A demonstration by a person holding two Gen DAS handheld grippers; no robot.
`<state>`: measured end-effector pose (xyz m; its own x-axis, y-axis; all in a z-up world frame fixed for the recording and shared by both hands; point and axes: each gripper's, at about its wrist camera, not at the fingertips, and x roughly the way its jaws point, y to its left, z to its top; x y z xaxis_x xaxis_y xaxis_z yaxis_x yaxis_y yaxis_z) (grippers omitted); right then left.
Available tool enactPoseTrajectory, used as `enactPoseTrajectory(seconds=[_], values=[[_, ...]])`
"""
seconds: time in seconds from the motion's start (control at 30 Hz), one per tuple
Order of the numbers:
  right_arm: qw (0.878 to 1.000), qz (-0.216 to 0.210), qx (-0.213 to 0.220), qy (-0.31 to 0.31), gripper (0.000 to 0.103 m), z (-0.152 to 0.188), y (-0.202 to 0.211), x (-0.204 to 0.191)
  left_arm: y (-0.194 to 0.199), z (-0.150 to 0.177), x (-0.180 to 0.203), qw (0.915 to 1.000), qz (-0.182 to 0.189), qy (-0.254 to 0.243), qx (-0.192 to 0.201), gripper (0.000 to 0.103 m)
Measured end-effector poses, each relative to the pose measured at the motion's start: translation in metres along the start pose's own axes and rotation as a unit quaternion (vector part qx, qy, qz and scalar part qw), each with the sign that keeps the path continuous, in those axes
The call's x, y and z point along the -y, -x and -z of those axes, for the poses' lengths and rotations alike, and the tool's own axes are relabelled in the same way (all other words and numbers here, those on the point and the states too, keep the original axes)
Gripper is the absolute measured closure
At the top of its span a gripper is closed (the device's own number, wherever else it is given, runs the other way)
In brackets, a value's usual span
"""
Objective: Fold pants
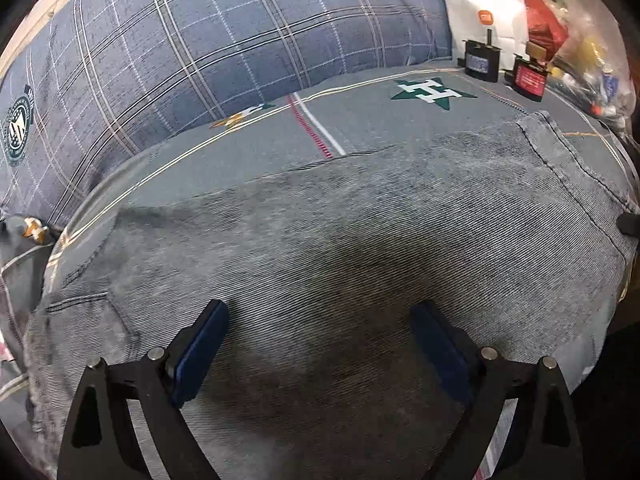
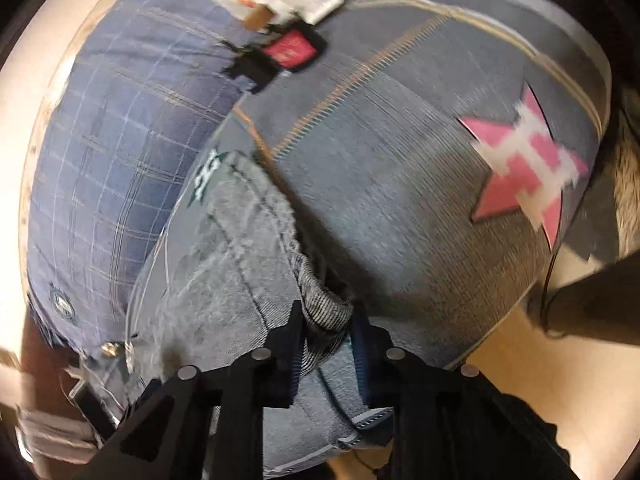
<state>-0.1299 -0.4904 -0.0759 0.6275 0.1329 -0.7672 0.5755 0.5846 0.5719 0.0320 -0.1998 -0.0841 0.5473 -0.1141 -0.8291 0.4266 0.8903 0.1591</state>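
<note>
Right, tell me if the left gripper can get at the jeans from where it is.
Probably yes. The left gripper is open directly over the jeans, which lie flat on the bed with nothing between them. The right gripper already pinches one end.

I count one pair of grey pants (image 1: 340, 248) and two grippers: my left gripper (image 1: 320, 336) and my right gripper (image 2: 326, 328). One plaid pillow (image 1: 192, 52). Three star emblems show on the bed cover (image 1: 360, 120). Two small black devices, one blue-labelled (image 1: 482, 65), one red-labelled (image 1: 530, 80). One white paper bag (image 1: 486, 4).
</note>
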Motion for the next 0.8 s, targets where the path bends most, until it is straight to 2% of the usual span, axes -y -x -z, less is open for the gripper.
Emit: enactPoseTrajectory(seconds=[0.1,0.13,0.17,0.27,0.3,0.37,0.4,0.43,0.53,0.57,0.6,0.63,0.67,0.8], values=[[1.0,0.008,0.012,0.026,0.083,-0.002,0.005,-0.012,0.03,0.002,-0.013,0.9988,0.0,0.011,0.049,0.009],[1.0,0.007,0.01,0.028,0.083,-0.002,0.005,-0.011,0.034,0.005,-0.017,0.9984,-0.004,0.012,0.054,0.009],[1.0,0.007,0.008,0.029,0.083,-0.002,0.004,-0.011,0.03,0.008,-0.02,0.9988,-0.01,0.01,0.048,0.009],[1.0,0.006,-0.005,0.015,0.08,-0.004,-0.003,-0.002,0.0,0.016,-0.022,0.9996,-0.024,-0.006,-0.016,0.009],[1.0,0.001,-0.012,0.002,0.079,-0.005,-0.005,0.003,0.002,0.018,-0.027,0.9999,-0.012,0.008,-0.007,0.009],[1.0,-0.01,-0.014,-0.021,0.07,-0.003,-0.005,0.01,0.015,0.017,-0.035,0.9995,-0.013,0.027,0.013,0.009],[0.999,-0.018,-0.015,-0.027,0.059,-0.002,-0.004,0.013,0.02,0.017,-0.036,0.9993,-0.01,0.025,0.024,0.009],[0.999,-0.022,-0.018,-0.032,0.053,-0.002,-0.006,0.016,0.024,0.016,-0.036,0.9992,-0.01,0.021,0.033,0.009],[0.997,-0.038,-0.029,-0.055,0.055,-0.002,-0.014,0.024,0.022,0.016,-0.035,0.9992,-0.019,0.015,0.033,0.009],[0.998,-0.039,-0.026,-0.052,0.06,-0.003,-0.014,0.024,0.014,0.019,-0.033,0.9994,-0.027,0.011,0.02,0.009],[0.998,-0.035,-0.022,-0.047,0.075,-0.004,-0.013,0.023,0.006,0.021,-0.03,0.9995,-0.031,0.005,0.004,0.008],[0.998,-0.038,-0.022,-0.048,0.075,-0.004,-0.013,0.024,-0.003,0.024,-0.029,0.9996,-0.029,0.003,-0.005,0.008],[0.998,-0.036,-0.022,-0.047,0.076,-0.003,-0.014,0.023,-0.003,0.023,-0.027,0.9996,-0.026,0.01,0.007,0.007],[1.0,-0.019,0.0,-0.007,0.078,-0.001,0.0,0.003,-0.004,0.021,-0.026,0.9996,-0.029,0.005,0.0,0.007]])
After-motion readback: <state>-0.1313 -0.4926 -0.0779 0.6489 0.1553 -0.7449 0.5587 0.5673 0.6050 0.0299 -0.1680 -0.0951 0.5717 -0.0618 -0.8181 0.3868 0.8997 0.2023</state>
